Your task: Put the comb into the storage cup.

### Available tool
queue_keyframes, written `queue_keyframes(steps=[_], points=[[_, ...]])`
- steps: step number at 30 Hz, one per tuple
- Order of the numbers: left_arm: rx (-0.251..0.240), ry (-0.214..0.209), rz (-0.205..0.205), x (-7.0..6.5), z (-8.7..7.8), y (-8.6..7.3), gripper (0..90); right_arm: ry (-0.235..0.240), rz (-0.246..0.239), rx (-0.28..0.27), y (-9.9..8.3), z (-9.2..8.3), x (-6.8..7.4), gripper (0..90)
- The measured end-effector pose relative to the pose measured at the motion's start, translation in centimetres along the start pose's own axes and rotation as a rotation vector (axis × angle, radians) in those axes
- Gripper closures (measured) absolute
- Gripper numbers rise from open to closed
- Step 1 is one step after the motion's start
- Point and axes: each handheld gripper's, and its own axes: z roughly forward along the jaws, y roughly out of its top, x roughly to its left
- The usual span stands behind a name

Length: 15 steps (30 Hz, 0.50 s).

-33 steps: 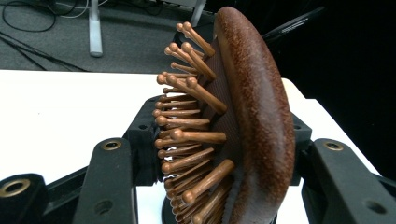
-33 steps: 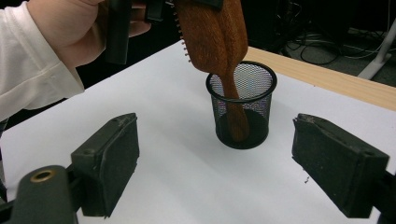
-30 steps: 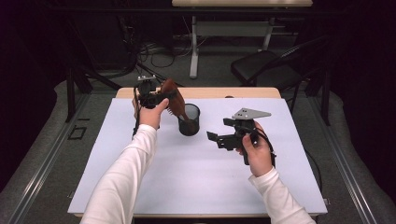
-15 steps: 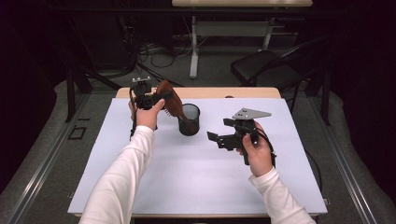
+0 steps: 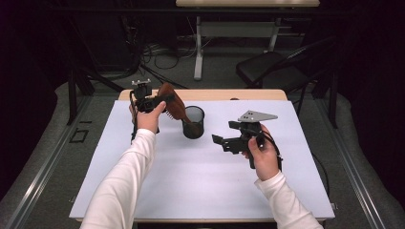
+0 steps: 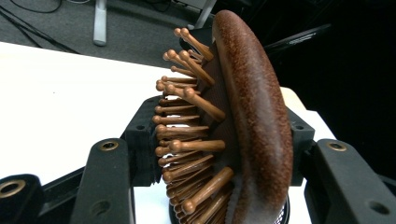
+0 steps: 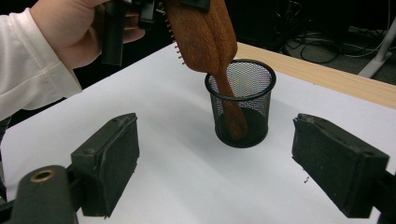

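A brown wooden hairbrush (image 5: 173,106) leans with its handle inside a black mesh cup (image 5: 193,122) on the white table sheet. My left gripper (image 5: 160,101) is shut on the brush head; in the left gripper view its jaws press on both sides of the hairbrush (image 6: 243,116), bristles facing left. In the right gripper view the brush handle (image 7: 232,112) reaches the bottom of the mesh cup (image 7: 240,105). My right gripper (image 5: 222,138) hovers to the right of the cup, open with nothing between its jaws, pointing toward the cup.
The white sheet (image 5: 200,186) covers most of a wooden table (image 5: 248,95). A dark chair (image 5: 267,71) and cables lie on the floor beyond the far edge. Dark floor surrounds the table.
The left hand has shifted slightly left, and the brush leans more over the cup's left rim. The right hand has stayed still.
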Motion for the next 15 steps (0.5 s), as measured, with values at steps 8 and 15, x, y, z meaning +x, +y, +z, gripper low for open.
queue_keyframes(steps=[8, 15], points=[[-0.002, -0.024, -0.032, 0.37, 0.07, -0.11, 45.8, -0.001, -0.002, 0.001, -0.02, 0.04, 0.00, 14.5], [-0.008, -0.032, -0.039, 0.51, 0.09, -0.20, 45.8, -0.002, -0.001, -0.002, -0.01, 0.00, -0.01, 14.5]])
